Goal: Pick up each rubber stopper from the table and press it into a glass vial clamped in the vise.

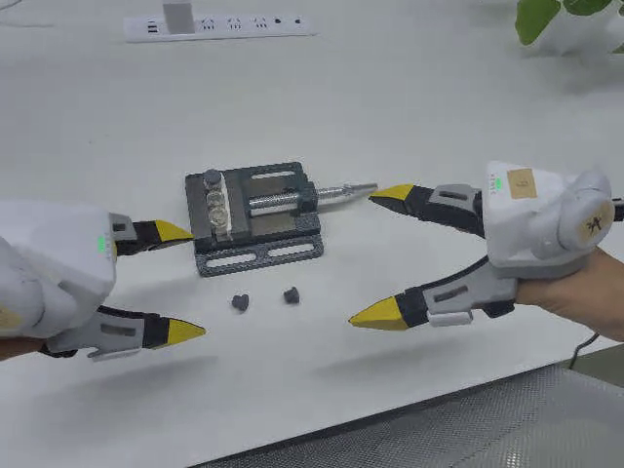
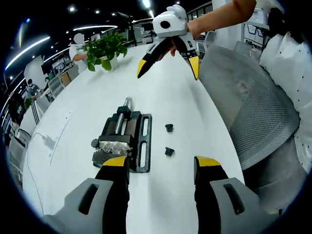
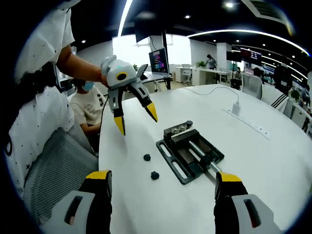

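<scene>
A dark vise sits mid-table and clamps clear glass vials at its left end. The far vial carries a dark stopper. Two loose black rubber stoppers lie on the table in front of the vise. My left gripper hovers open to the left of the vise, holding nothing. My right gripper stands wide open on the right, near the vise handle, with nothing in it.
A white power strip lies at the table's far edge, with green plant leaves at the far right corner. The table's front edge runs close below the grippers, with a grey mesh chair beyond it. People sit in the room behind.
</scene>
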